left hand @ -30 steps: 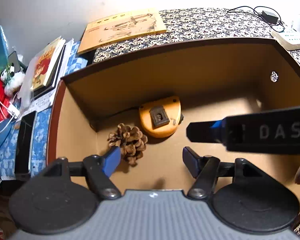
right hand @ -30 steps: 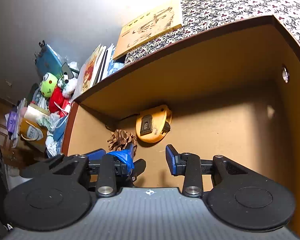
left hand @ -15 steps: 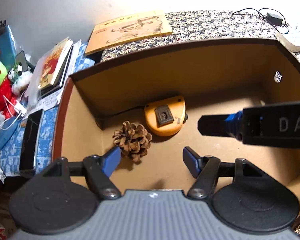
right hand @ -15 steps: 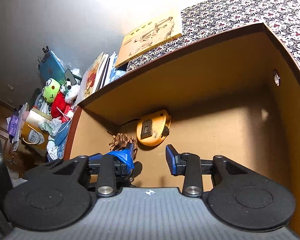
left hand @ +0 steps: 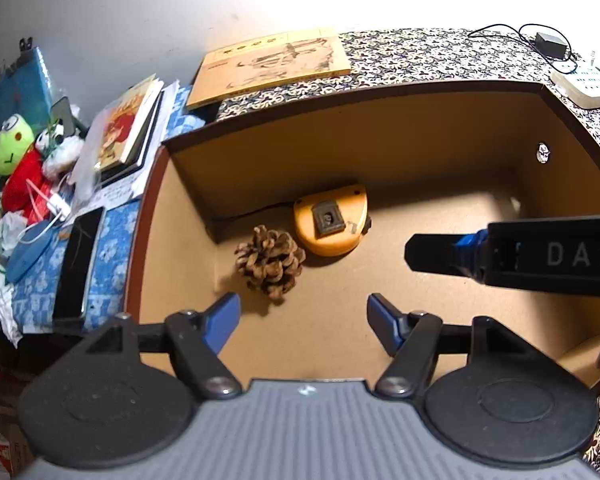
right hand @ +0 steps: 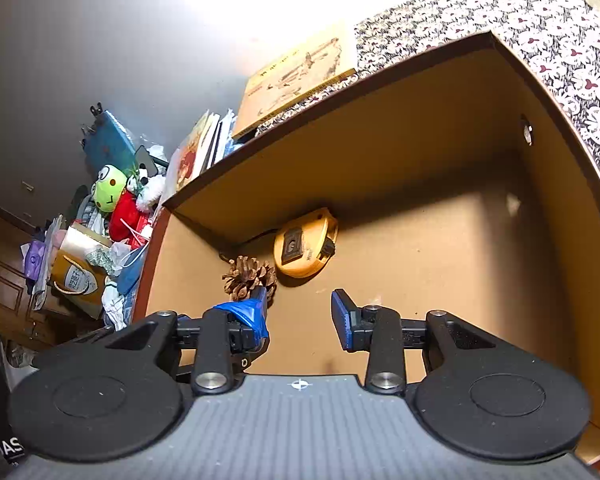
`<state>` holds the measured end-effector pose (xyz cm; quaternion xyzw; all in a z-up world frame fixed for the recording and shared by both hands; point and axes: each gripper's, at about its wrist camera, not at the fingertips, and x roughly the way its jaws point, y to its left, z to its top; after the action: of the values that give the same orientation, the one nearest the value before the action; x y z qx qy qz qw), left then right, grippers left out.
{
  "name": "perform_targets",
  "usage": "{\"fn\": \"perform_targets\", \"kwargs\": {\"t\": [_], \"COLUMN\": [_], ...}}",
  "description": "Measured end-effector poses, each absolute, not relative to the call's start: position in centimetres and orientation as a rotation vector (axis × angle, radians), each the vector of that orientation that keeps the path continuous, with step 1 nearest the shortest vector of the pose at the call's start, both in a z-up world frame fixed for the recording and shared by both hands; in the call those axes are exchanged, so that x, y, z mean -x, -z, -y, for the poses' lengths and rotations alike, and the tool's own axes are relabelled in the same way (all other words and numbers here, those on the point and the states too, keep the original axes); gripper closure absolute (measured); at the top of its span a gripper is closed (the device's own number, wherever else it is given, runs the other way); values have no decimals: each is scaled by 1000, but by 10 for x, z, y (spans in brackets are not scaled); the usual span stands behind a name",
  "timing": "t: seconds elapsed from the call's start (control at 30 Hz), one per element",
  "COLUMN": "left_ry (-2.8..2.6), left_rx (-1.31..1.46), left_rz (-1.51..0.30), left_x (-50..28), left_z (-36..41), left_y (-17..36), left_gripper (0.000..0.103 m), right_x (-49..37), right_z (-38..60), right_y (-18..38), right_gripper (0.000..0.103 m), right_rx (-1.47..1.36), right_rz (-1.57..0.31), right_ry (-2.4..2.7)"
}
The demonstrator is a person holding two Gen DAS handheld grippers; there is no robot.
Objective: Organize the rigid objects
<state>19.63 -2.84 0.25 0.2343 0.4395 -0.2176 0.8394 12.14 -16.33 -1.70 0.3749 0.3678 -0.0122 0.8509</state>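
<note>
Both grippers hang empty over the box [left hand: 440,128], jaws wide: the left gripper [left hand: 303,312] sits just short of the pinecone [left hand: 270,262], the right gripper [right hand: 300,314] slightly right of it. The yellow gadget [left hand: 332,220] lies just beyond the pinecone, by the back wall. Both things look stowed; lift straight up so neither finger clips them.

You see a tan cardboard box [left hand: 440,152] holding a brown pine cone [left hand: 270,262] and an orange-yellow device [left hand: 332,220], beside a black-and-white floral cloth [left hand: 420,52] and a green-headed, red-bodied plush [left hand: 14,160].
</note>
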Motion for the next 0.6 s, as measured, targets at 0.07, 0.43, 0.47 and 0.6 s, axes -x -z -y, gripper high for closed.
{"fn": "perform_targets", "kwargs": {"t": [0.07, 0.43, 0.47, 0.6], "left_ry": [449, 408, 405, 391], "left_rx": [-499, -504, -503, -497], "left_rz": [-923, -871, -866, -861], "left_x": [-192, -156, -153, -138], "left_z": [27, 19, 19, 19], "left_y": [-5, -23, -25, -31], "left_gripper": [33, 32, 32, 32], "right_x": [-118, -87, -84, -71], "right_z": [161, 146, 144, 141], "right_y": [13, -3, -4, -10], "right_gripper": [84, 84, 84, 84], "right_rx": [-769, -708, -702, -682], "right_rz": [-763, -701, -694, -672], "right_ry": [28, 1, -3, -17]}}
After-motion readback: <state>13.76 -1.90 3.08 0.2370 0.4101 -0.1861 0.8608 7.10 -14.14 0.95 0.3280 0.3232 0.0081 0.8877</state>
